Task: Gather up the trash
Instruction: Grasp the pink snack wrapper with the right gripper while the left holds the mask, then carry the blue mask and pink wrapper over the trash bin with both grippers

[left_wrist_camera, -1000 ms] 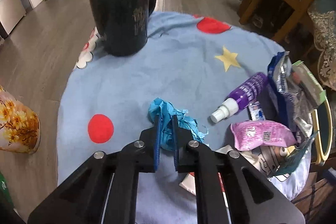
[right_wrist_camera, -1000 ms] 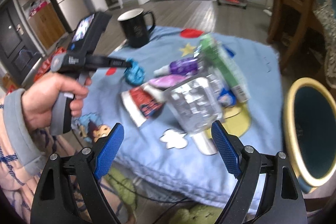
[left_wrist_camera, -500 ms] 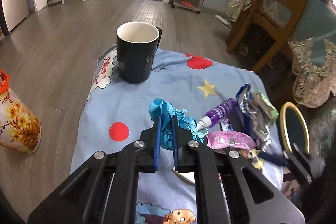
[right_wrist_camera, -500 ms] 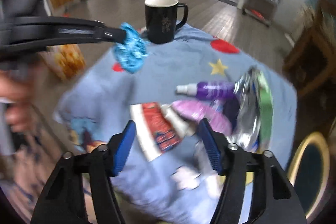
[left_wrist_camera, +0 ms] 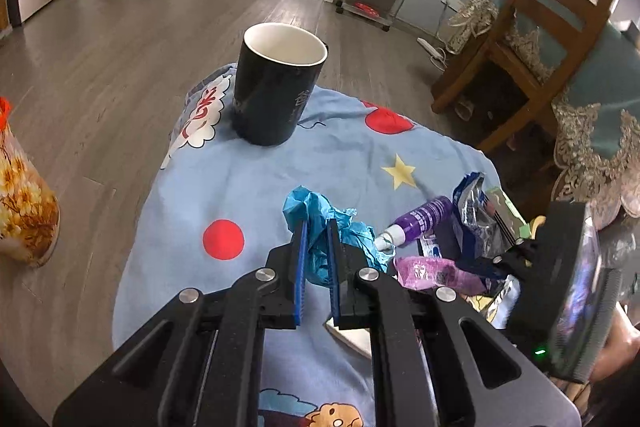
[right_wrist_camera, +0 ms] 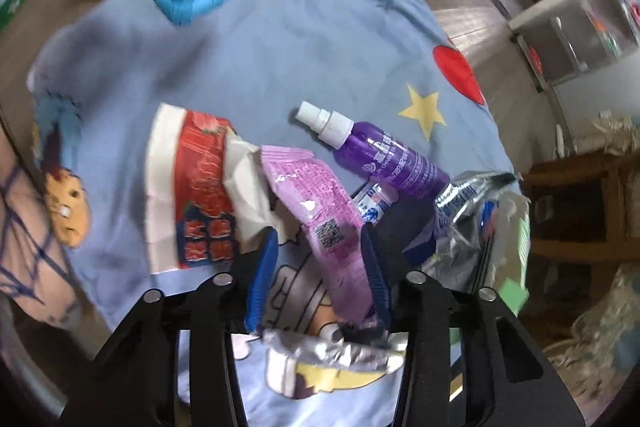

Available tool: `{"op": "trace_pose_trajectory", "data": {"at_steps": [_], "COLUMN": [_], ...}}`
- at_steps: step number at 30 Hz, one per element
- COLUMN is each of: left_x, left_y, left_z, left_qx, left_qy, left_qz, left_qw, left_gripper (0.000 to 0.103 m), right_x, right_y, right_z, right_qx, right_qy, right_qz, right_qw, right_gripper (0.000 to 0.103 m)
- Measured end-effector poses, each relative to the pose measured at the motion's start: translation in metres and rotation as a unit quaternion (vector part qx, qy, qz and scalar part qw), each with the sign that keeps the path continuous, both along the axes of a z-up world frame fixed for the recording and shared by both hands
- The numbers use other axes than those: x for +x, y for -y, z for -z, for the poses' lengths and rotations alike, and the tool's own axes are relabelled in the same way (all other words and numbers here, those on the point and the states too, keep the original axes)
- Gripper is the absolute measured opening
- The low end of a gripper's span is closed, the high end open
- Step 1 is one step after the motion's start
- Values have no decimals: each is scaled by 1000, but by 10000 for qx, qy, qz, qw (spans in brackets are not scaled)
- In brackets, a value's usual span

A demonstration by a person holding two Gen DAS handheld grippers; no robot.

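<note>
Blue cloth [left_wrist_camera: 248, 187]: one mug [left_wrist_camera: 276, 83], one spray bottle [right_wrist_camera: 384, 151].

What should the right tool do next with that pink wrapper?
Probably squeeze shut. The right tool is open with its blue pads on either side of the pink wrapper, which lies on the cloth. The left tool already grips the blue wad.
</note>
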State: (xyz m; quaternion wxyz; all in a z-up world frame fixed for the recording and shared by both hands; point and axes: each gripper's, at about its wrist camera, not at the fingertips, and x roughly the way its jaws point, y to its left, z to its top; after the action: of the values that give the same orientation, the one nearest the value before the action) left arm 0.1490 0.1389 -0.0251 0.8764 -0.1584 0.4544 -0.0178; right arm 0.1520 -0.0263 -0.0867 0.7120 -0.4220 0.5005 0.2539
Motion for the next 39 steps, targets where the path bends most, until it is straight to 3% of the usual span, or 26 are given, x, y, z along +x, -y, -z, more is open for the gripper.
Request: {"op": "trace_pose_trajectory", "data": {"at_steps": [4,6,7,9,16,19,24,30,39], "left_x": [3,4,3,3,3,3,-1,-7,-13], "left_y": [-4,-6,-7,-8,-7,-3,5,17,24], "left_z": [5,5,5,6,5,3,-6,-15,-20], "left_qx": [-81,-108,-103,-75,83,217,556,682,628], "left_qy": [-30,-25,-19,-21,21,57,256,470,632], "left_qz": [-106,-142,-153,-185,-286,-263,-209,-2,113], "left_qw": [9999,9998,9998,9998,9996,9994,9979,9966,9960], "left_gripper": [9,9,9,9,9,9,9,9,9], "right_x": [8,10,11,15,14,13,6,8,4], "right_y": [-5,-8,-8,-6,9,26,48,86,139], "right_z": [13,13,10,2,-37,-59,-92,-117,-124], "right_qx": [-160,-146,-41,190,1453,2234,3066,3673,4172], "right_qy": [78,159,152,177,197,86,74,221,216], "right_qz": [25,-3,34,134,626,1012,1326,1684,2264], "right_qw": [9998,9998,9999,9996,9872,9694,9425,9145,8799], "right_gripper": [34,23,15,10,9,8,8,7,7]}}
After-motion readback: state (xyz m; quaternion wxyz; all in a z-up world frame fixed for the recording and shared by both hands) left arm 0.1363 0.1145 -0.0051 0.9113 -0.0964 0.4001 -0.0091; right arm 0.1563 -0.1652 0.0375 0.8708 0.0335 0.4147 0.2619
